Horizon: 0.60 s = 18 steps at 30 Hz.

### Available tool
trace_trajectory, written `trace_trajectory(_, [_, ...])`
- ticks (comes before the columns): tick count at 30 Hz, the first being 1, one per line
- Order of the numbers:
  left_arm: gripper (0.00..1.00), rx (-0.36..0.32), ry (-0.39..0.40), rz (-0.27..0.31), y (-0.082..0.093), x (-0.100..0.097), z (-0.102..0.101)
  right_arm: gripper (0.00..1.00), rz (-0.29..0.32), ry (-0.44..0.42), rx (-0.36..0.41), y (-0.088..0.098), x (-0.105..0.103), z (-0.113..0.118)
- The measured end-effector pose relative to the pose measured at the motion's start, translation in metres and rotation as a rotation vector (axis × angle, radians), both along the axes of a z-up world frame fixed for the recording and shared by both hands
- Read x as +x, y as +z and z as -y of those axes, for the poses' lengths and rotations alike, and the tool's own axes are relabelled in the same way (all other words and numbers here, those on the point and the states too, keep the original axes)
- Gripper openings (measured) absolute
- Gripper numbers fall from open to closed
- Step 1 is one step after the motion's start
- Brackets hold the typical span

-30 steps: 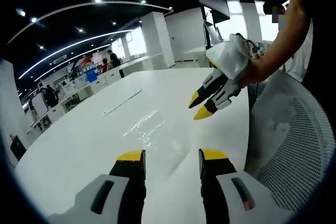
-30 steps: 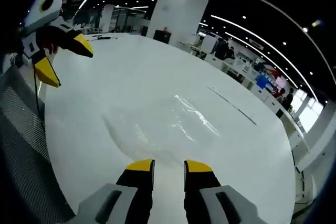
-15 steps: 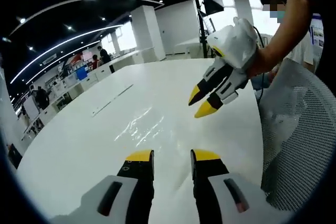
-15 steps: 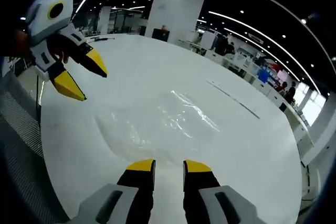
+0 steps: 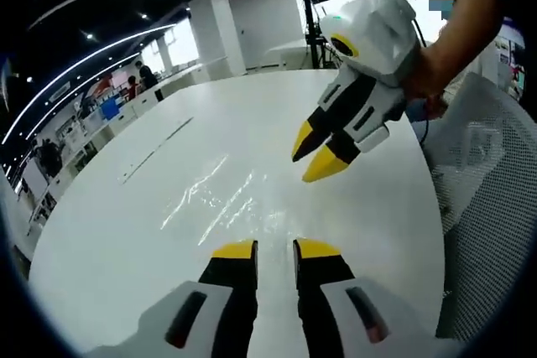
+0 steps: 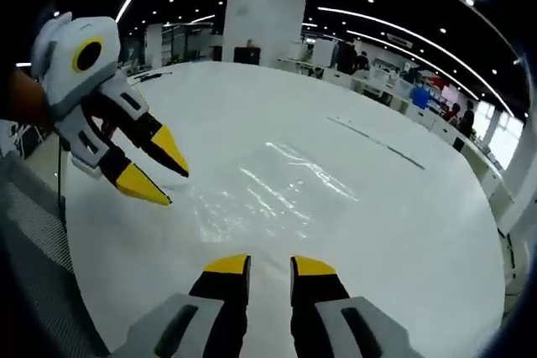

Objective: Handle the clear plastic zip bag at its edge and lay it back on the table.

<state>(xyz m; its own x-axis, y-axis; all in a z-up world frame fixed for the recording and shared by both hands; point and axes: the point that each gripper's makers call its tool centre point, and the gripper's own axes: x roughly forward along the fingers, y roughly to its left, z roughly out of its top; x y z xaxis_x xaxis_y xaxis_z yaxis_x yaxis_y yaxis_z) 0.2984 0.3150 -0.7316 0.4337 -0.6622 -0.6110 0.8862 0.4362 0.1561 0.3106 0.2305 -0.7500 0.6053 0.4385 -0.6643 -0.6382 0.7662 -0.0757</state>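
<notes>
So the big white table (image 5: 109,241) carries the clear plastic zip bag (image 5: 220,200), lying flat near the edge closest to the person, well apart from the long thin dark strip (image 5: 155,150) farther in. Progress, judging from this: the bag is on the table and nothing grips it, so either the handling is not begun or the laying down is already done; can't tell which.

Left gripper (image 5: 273,249) hovers just short of the bag's near edge, jaws narrowed to a slim gap with nothing between them. Right gripper (image 6: 268,264) is much the same on its side, jaws close together, empty, near the bag's edge.

View differences: left gripper view shows the right gripper from outside, tips slightly parted above the bag, plus the person's forearm (image 5: 457,35) and a mesh chair back (image 5: 491,207). Right gripper view shows the left gripper coming in beside the bag, tips parted, and the bag's glare streaks more plainly.
</notes>
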Motion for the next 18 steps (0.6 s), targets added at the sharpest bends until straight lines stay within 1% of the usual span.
trace_trajectory(1, [0.11,0.005,-0.002,-0.005,-0.002,0.001,0.001,0.16,-0.003,-0.005,0.004,0.0,0.001,0.0])
trace_trajectory(4, [0.05,0.055,-0.011,-0.014,-0.01,0.0,0.001,0.15,-0.013,-0.012,0.015,0.001,0.001,0.0])
trace_trajectory(6, [0.04,0.083,-0.02,-0.017,-0.015,-0.001,0.001,0.14,-0.019,-0.006,0.022,0.0,0.0,-0.001])
trace_trajectory(7, [0.03,0.085,-0.024,-0.023,-0.018,-0.003,0.002,0.13,-0.026,-0.009,0.036,0.0,-0.001,-0.002])
trace_trajectory(9, [0.03,0.11,-0.032,-0.027,-0.024,-0.004,0.0,0.12,-0.043,-0.027,0.062,-0.001,-0.002,-0.002])
trace_trajectory(11, [0.02,0.134,-0.034,-0.036,-0.029,-0.007,-0.001,0.12,-0.069,-0.07,0.111,-0.002,-0.002,-0.002])
trace_trajectory(13, [0.0,0.153,-0.03,-0.046,-0.035,-0.01,-0.004,0.12,-0.082,-0.108,0.146,0.0,-0.004,0.0])
trace_trajectory(15, [0.0,0.162,-0.031,-0.054,-0.04,-0.012,-0.005,0.12,-0.099,-0.122,0.177,0.0,-0.003,-0.001])
trace_trajectory(16, [0.0,0.168,-0.033,-0.057,-0.042,-0.013,-0.006,0.12,-0.098,-0.129,0.181,0.001,-0.003,-0.001])
trace_trajectory(17, [0.0,0.136,-0.024,-0.035,-0.039,-0.01,-0.004,0.12,-0.098,-0.134,0.187,0.002,-0.003,-0.001])
trace_trajectory(18, [0.0,0.14,-0.011,-0.055,-0.04,-0.011,-0.006,0.12,-0.103,-0.14,0.196,0.003,-0.003,-0.003])
